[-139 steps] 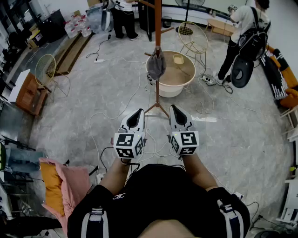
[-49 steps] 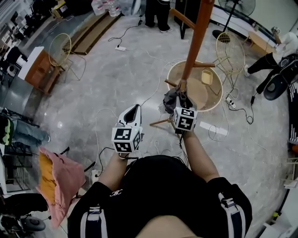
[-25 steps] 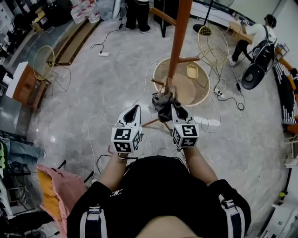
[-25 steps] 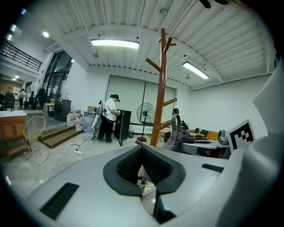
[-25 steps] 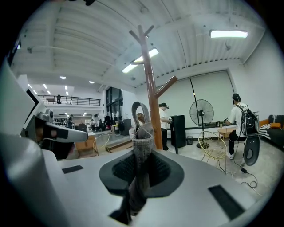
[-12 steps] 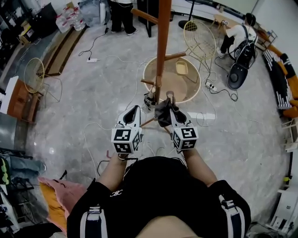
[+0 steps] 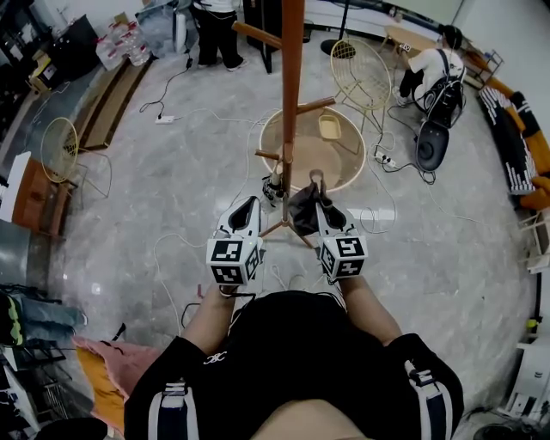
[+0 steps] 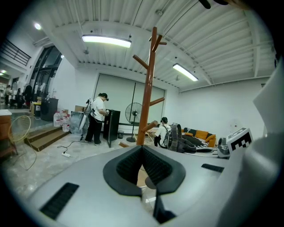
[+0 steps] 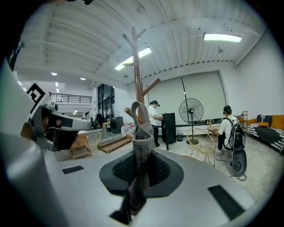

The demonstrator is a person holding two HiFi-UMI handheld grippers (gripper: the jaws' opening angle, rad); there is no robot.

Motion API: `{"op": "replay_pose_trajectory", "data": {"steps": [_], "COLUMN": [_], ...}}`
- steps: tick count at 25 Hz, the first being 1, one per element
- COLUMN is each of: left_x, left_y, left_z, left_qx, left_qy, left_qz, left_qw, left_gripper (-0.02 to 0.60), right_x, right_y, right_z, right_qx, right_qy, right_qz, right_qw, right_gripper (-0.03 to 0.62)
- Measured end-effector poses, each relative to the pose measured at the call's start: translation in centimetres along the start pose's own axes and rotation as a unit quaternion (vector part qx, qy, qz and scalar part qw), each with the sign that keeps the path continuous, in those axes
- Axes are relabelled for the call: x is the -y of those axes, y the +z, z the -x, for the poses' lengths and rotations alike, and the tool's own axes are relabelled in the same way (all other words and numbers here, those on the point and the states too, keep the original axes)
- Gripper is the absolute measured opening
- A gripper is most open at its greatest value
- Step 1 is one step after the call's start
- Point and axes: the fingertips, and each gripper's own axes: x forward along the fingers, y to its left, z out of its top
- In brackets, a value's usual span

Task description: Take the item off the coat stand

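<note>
A tall brown wooden coat stand (image 7: 292, 86) rises in front of me, and it also shows in both gripper views, coat stand (image 8: 149, 88) and coat stand (image 9: 137, 75). My right gripper (image 7: 320, 204) is shut on a dark grey cloth item (image 7: 304, 211) with a hanging loop. The cloth (image 9: 142, 146) is pinched between the pads and its loop stands up past the fingertips. From the head view it hangs just right of the pole's foot, apart from the pole. My left gripper (image 7: 250, 208) sits beside it, shut with nothing in it, left gripper (image 8: 142, 150).
Behind the stand sits a round beige tub (image 7: 344, 176). Wire chairs (image 7: 365, 70) stand at the back right and far left (image 7: 58, 146). Cables (image 7: 258, 129) trail over the marble floor. People work at the back (image 7: 215, 26) and at the right (image 7: 430, 64).
My right gripper has drawn back from the pole toward me with the cloth in it. The left gripper has kept its place.
</note>
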Motion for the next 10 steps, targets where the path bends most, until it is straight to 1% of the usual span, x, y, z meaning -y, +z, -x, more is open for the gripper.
{"op": "replay_pose_trajectory", "data": {"steps": [10], "left_x": [-0.67], "left_y": [-0.03], "left_z": [0.36], "left_qx": [-0.001], "left_qy": [-0.002], "left_qz": [-0.002], "left_qw": [1.0000], "left_gripper": [0.017], "right_x": [-0.70], "right_y": [0.04], "right_z": [-0.05], "right_qx": [0.003], "right_qy": [-0.002], "right_qz": [-0.004], "right_qw": [1.000], "right_gripper": [0.041]}}
